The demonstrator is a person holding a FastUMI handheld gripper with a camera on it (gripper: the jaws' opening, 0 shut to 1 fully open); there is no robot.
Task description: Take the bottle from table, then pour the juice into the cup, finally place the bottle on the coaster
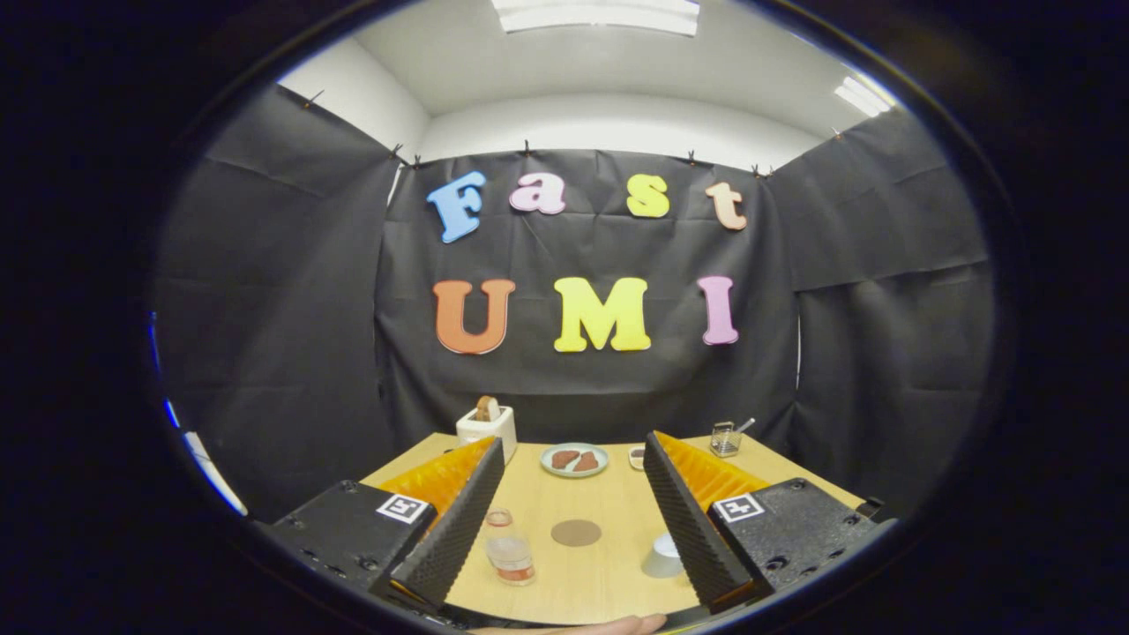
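Two fingers of our gripper [573,494] stand wide apart over the table [609,573]; we should centre them around the bottle [510,549] near its front edge

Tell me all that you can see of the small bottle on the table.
The bottle is small, of clear plastic as it looks, and stands upright on the wooden table. Its top looks open. A low layer of reddish juice lies at its bottom. It stands close beside the left finger of the open gripper, without clear contact, and nothing grips it. The round brown coaster lies apart from it, toward the grey cup.
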